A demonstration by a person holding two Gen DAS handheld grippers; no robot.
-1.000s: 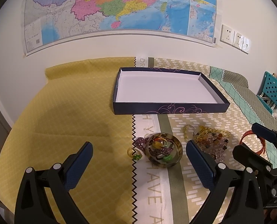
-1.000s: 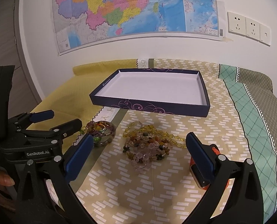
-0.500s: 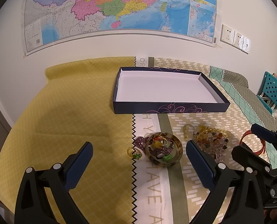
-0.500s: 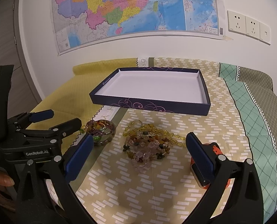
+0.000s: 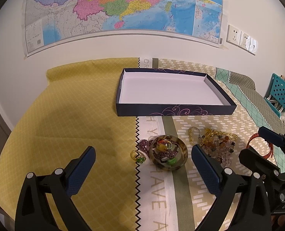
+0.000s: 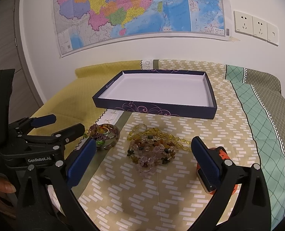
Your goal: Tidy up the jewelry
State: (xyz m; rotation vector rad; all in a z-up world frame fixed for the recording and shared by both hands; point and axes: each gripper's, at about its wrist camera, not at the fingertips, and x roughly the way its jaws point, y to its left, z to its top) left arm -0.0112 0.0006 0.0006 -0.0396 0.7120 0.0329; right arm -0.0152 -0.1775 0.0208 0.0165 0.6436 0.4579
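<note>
Two grippers hover low over a table draped in a patchwork cloth [image 5: 69,115]; the left gripper [image 5: 142,168] has its jaws wide apart with nothing between them, and the right gripper [image 6: 142,158] likewise holds its jaws wide apart and empty; each also shows at the edge of the other's view, the right one at the right of the left wrist view and the left one at the left of the right wrist view. Just ahead of the left gripper sits a tortoiseshell bangle [image 5: 168,155] lying flat, with purple beads, a green piece and a yellow piece heaped inside it; a string of purple beads [image 5: 143,144] touches its left side, and a gold ring with a green stone [image 5: 139,156] lies just beside it on the zigzag seam. To the right of the bangle, ahead of the right gripper, lies a tangled pile of beaded bracelets [image 6: 152,150], amber, clear and brown; an orange-strapped watch [image 6: 219,165] rests near the right jaw, partly hidden behind it. Farther back stands a shallow navy box lid [image 6: 154,109] with a white inside, holding nothing; behind it a map [image 6: 138,9] hangs on the wall, with wall sockets [image 6: 255,28] to its right.
</note>
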